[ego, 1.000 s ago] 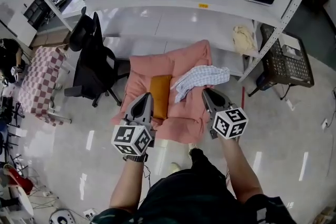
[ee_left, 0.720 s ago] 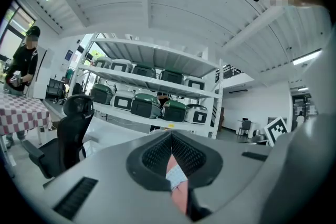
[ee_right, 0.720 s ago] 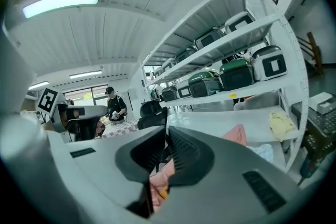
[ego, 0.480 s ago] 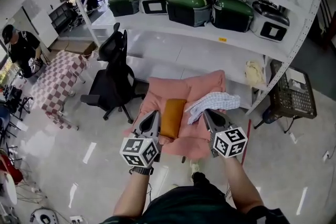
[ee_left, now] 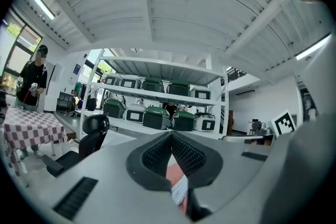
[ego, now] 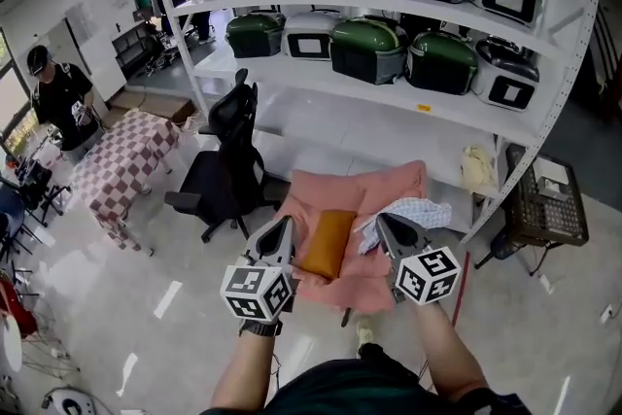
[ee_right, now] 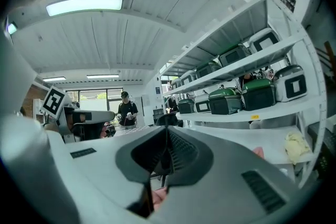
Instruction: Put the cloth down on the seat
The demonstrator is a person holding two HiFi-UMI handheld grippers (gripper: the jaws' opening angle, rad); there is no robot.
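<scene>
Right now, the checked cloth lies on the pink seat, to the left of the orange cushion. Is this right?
No. The checked cloth lies on the pink seat to the right of the orange cushion, as the head view shows.

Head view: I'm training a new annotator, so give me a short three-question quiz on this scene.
1. True or false: the checked cloth lies on the pink-covered seat.
2. What lies left of it on the seat? A) orange cushion B) green cooker C) wire basket
3. Fill in: the right gripper has its jaws ____, holding nothing.
Key: 1 true; 2 A; 3 shut.
</scene>
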